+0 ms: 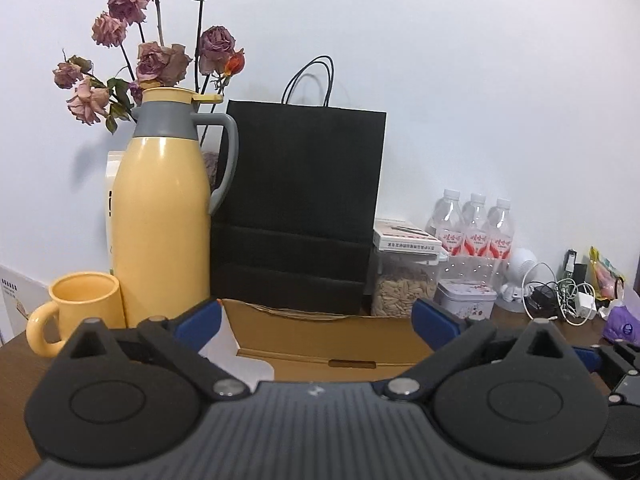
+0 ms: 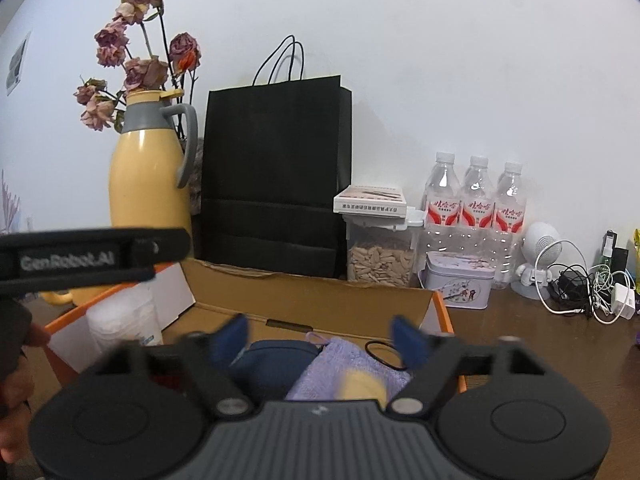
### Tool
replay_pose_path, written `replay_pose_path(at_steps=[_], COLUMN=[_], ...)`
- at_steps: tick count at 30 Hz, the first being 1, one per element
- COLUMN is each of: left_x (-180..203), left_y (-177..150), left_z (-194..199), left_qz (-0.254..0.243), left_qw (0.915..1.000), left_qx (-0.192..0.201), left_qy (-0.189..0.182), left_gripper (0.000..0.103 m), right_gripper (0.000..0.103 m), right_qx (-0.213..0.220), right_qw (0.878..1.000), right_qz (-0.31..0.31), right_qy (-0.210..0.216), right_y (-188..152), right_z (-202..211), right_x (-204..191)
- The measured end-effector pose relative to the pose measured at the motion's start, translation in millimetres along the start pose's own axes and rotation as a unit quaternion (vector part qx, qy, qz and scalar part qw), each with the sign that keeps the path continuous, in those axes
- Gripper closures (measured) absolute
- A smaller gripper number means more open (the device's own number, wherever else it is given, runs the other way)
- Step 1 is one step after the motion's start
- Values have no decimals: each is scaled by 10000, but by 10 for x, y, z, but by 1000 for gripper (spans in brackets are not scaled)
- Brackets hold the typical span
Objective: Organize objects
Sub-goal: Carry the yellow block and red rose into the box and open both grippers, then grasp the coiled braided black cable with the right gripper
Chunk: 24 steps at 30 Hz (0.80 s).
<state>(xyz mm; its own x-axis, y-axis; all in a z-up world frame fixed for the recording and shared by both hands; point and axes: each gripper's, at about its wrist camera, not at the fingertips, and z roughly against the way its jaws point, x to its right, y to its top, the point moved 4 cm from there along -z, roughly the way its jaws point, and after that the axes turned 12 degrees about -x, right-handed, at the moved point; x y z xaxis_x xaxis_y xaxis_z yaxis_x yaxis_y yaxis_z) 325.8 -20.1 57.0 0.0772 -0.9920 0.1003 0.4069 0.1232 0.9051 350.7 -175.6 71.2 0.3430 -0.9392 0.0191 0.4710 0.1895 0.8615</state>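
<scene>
On the brown table [image 2: 520,328] a cardboard box [image 2: 304,300] lies open in front of the black paper bag [image 2: 276,176], its flaps trimmed in orange with white outer faces. Inside, from left to right, sit a white roll [image 2: 120,324], a dark blue pouch [image 2: 276,364], a lilac towel [image 2: 352,368] with a blurred yellow item on it, and a thin black ring [image 2: 384,354] by the right wall. The left gripper [image 1: 318,312] hangs over the box's near edge with its blue fingers spread wide and nothing between them; its body hides most of the interior, showing only a white sheet [image 1: 236,360]. The right gripper [image 2: 324,338] hovers above the pouch and towel, fingers likewise apart and blurred. Behind, a yellow thermos [image 1: 160,216] stands just beside a yellow mug [image 1: 80,304], dried roses [image 1: 160,56] rising behind them. Right of the bag are a seed jar [image 2: 380,264], a tin [image 2: 456,284], three water bottles [image 2: 476,208] and tangled cables [image 2: 588,288]; the items at the far right edge are cut off.
</scene>
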Motion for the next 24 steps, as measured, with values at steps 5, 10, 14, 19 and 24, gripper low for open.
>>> replay_pose_path(at_steps=[5, 10, 14, 19, 24], left_x=[1, 12, -19, -92, -197], left_y=[20, 50, 110, 118, 21], left_z=[23, 98, 249, 459, 694], left_qz=[13, 34, 78, 61, -96], left_qw=[9999, 9998, 9996, 9994, 9993], left_qx=[-51, -62, -62, -119, -124], left_qy=[-101, -161, -277, -319, -329], left_gripper=[0, 0, 0, 0, 0], right_gripper=[0, 0, 0, 0, 0], right_qx=[45, 77, 174, 238, 279], right_qw=[10000, 9999, 9998, 9997, 9993], right_qz=[-28, -40, -3, 105, 248], right_qy=[-10, -57, -54, -38, -1], right_y=[16, 34, 67, 39, -28], right_z=[21, 61, 173, 361, 561], right_x=[4, 4, -5, -33, -55])
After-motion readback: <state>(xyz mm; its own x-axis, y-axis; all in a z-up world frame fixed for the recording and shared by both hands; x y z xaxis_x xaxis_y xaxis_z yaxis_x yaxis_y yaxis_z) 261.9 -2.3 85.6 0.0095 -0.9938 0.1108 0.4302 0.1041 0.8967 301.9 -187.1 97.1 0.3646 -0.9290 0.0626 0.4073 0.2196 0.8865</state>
